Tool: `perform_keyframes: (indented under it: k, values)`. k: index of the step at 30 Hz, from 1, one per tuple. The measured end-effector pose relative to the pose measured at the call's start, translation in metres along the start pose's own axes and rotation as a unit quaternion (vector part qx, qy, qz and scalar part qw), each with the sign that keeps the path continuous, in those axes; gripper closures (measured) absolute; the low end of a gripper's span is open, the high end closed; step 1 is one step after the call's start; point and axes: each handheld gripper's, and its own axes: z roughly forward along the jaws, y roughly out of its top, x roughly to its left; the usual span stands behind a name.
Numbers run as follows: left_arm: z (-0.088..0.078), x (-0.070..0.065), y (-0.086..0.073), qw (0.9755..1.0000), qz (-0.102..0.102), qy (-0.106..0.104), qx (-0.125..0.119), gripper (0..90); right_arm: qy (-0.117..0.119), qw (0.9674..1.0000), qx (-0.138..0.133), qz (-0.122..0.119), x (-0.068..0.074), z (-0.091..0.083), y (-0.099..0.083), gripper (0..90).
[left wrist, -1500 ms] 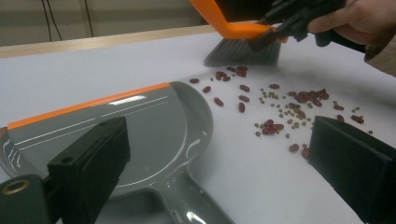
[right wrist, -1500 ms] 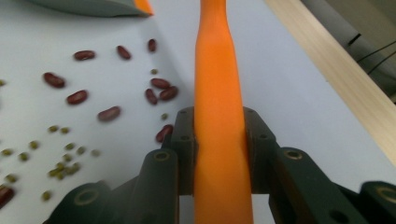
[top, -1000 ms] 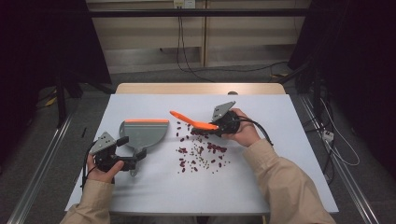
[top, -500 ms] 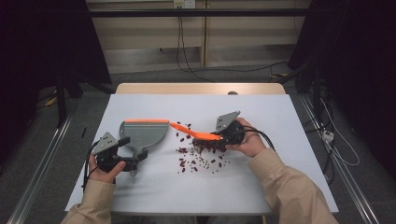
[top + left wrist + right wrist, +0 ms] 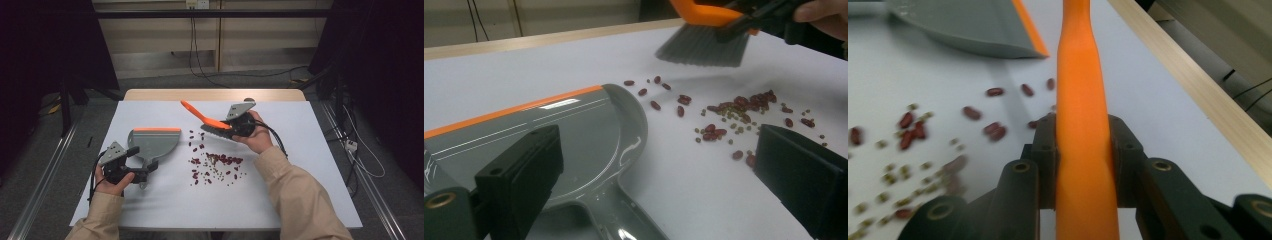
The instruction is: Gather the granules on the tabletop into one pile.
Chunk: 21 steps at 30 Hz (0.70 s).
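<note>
Many beans (image 5: 215,162) are lying beside the dustpan (image 5: 152,142); the right hand-held gripper (image 5: 235,127), clamping the brush (image 5: 207,120), is risking flicking them past it, while the left hand-held gripper (image 5: 131,167) is pinching the dustpan's handle.

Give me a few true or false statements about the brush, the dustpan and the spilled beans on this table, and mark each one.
1. The right hand-held gripper is shut on the orange-handled brush with grey bristles. True.
2. The brush bristles are pressed into the beans. False: in the left gripper view the bristles hang clear above the white table.
3. The grey plastic dustpan with an orange front edge already holds beans. False: its scoop shows none.
4. The scattered red beans and small green beans lie on the table between dustpan and brush. True.
5. The left hand-held gripper holds the dustpan by its handle end. True.
6. The dustpan is upside down. False: its hollow side faces up.
</note>
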Motion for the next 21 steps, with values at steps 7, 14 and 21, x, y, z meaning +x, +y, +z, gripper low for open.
perform_keyframes:
  k: [7,14,21]
  values:
    - [0.000,0.002,0.000,1.0000,-0.003,-0.002,-0.001,5.6,-0.011,0.9999,0.010,-0.004,-0.011,0.037,0.011,71.3]
    - [-0.001,0.004,-0.002,1.0000,-0.009,0.000,-0.001,5.6,-0.002,0.9990,0.030,-0.034,-0.009,0.063,0.024,71.3]
    - [-0.002,0.006,-0.003,1.0000,-0.007,0.003,0.002,5.7,0.039,0.9964,0.041,-0.064,0.001,0.064,0.026,71.2]
